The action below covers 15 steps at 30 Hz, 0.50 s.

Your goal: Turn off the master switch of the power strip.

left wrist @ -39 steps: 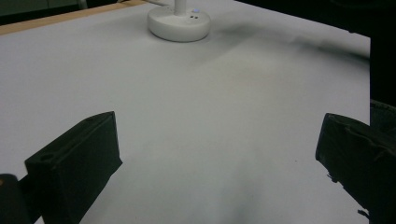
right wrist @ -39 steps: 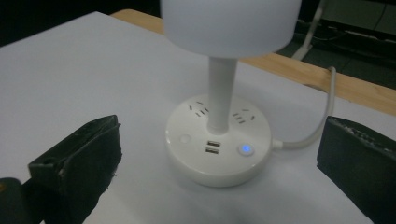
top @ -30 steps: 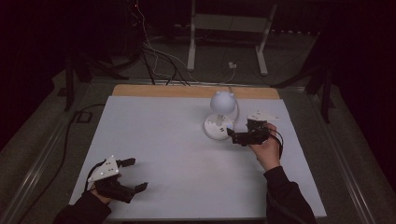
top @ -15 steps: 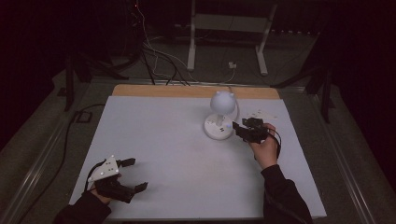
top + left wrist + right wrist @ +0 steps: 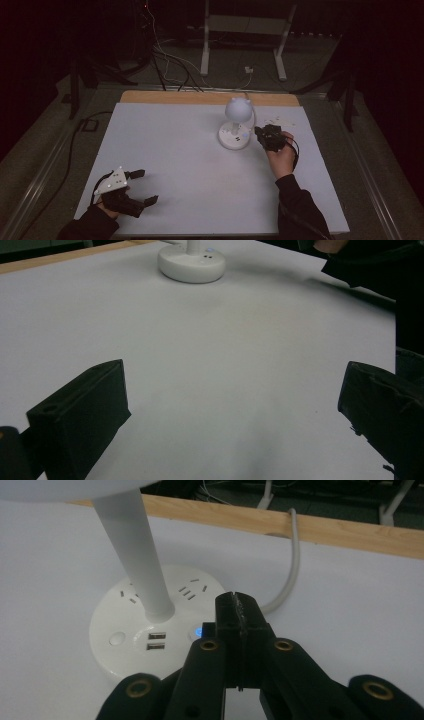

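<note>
A white desk lamp (image 5: 237, 108) with a round head stands on a round base (image 5: 234, 138) at the table's far right of centre. The base (image 5: 125, 625) carries sockets, two USB ports (image 5: 156, 641) and a blue-lit button (image 5: 199, 630). My right gripper (image 5: 260, 134) sits just right of the base; its jaws have just been closing and are shut with nothing between them. In the right gripper view the joined tips (image 5: 239, 605) hover over the base's rim beside the blue button. My left gripper (image 5: 146, 186) rests at the near left, open and empty (image 5: 235, 390).
The white table top (image 5: 175, 150) ends at a wooden strip (image 5: 210, 97) along the far edge. The lamp's white cable (image 5: 292, 565) curves from the base over that strip. A metal stand (image 5: 242, 30) and loose cables lie on the floor behind.
The right gripper has closed its jaws and edged left toward the lamp base, turning so its top plate no longer faces up. The left gripper has stayed put.
</note>
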{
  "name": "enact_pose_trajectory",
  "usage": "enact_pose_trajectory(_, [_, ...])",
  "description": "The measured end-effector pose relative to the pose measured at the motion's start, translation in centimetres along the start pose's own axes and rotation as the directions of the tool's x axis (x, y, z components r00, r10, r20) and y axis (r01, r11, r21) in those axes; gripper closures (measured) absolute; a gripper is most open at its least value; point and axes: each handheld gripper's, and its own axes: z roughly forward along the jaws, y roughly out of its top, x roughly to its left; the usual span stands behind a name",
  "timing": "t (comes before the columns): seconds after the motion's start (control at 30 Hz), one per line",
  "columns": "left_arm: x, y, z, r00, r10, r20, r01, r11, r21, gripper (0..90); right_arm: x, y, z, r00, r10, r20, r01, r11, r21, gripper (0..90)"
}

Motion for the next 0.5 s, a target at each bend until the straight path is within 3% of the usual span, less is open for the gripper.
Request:
enact_pose_trajectory(0.2, [0.0,0.0,0.0,1.0000,0.000,0.000,0.000,1.0000,-0.001,0.4,0.4,-0.1,0.9,0.9999,-0.012,-0.001,0.012,0.999,0.043,90.0])
enact_pose_trajectory(0.5, [0.0,0.0,0.0,1.0000,0.001,0.000,-0.001,1.0000,0.004,0.4,1.0,-0.4,2.1,0.9996,-0.027,-0.010,0.027,0.999,0.021,90.0])
